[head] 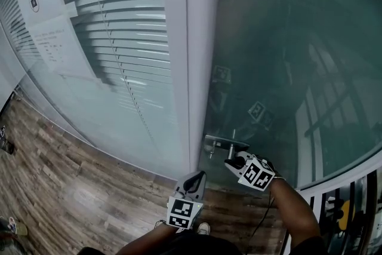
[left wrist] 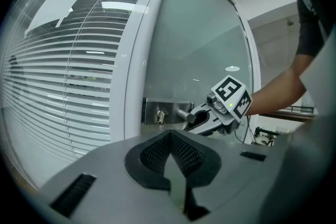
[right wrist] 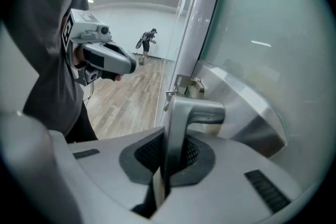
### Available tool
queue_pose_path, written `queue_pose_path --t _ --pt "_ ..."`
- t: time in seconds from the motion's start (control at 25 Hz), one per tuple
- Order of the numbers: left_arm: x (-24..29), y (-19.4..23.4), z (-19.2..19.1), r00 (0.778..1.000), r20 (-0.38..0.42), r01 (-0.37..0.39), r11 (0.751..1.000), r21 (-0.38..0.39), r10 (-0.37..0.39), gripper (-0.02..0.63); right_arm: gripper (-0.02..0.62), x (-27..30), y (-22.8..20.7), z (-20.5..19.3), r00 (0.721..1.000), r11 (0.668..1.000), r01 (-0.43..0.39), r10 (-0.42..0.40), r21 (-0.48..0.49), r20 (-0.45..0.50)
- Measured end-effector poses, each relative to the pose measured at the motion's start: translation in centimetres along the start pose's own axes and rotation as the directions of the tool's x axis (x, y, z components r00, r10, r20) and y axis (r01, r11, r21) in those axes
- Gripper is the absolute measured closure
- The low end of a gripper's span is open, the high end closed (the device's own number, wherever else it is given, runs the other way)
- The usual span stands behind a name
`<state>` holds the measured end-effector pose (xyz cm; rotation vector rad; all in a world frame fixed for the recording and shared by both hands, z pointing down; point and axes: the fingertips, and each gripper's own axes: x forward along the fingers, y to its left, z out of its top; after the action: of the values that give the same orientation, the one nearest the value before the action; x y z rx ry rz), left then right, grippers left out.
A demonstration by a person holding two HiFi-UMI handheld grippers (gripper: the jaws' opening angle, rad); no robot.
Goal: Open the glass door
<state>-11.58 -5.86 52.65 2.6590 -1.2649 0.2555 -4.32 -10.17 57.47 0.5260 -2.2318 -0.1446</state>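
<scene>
The glass door (head: pixel 286 68) carries a metal lock plate (head: pixel 222 141) with a lever handle (right wrist: pixel 194 113). My right gripper (head: pixel 233 162) is shut on that handle, and the lever runs down between its black pads (right wrist: pixel 185 157). The left gripper view shows the same grip, with the right gripper (left wrist: pixel 192 119) on the handle stub (left wrist: pixel 184 112) beside the lock plate (left wrist: pixel 157 111). My left gripper (head: pixel 195 178) hangs lower left of the handle, near the white door frame (head: pixel 194 57). It is shut, holds nothing and touches nothing (left wrist: pixel 176 168).
Left of the frame is a glass wall with white blinds (head: pixel 119 39) and paper notices (head: pixel 37 0) stuck on it. Wooden floor (head: pixel 71 188) lies below. A key (left wrist: pixel 160 118) hangs in the lock. A distant person (right wrist: pixel 149 39) stands down the corridor.
</scene>
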Motion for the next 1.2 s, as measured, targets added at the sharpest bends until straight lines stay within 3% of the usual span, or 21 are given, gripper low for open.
queue_pose_path --t 0.28,0.44,0.6,1.2 --pt "0.3 -0.5 -0.4 1.000 -0.017 0.012 1.000 0.027 -0.011 0.607 0.580 0.8 -0.4 0.5 0.980 0.994 0.056 -0.073 0.094 0.186" --pt "0.8 -0.1 -0.5 1.000 -0.022 0.001 1.000 0.026 -0.001 0.607 0.580 1.3 -0.3 0.2 0.991 0.998 0.021 -0.028 0.053 0.130" --pt "1.2 -0.6 -0.6 1.000 -0.026 0.010 0.999 0.038 -0.009 0.607 0.580 1.8 -0.4 -0.3 0.995 0.992 -0.025 0.012 0.125 0.101" --pt "2.1 -1.9 -0.6 1.000 -0.028 -0.006 0.999 0.039 0.008 0.607 0.580 3.1 -4.4 -1.5 0.998 0.988 -0.007 -0.002 0.152 0.060"
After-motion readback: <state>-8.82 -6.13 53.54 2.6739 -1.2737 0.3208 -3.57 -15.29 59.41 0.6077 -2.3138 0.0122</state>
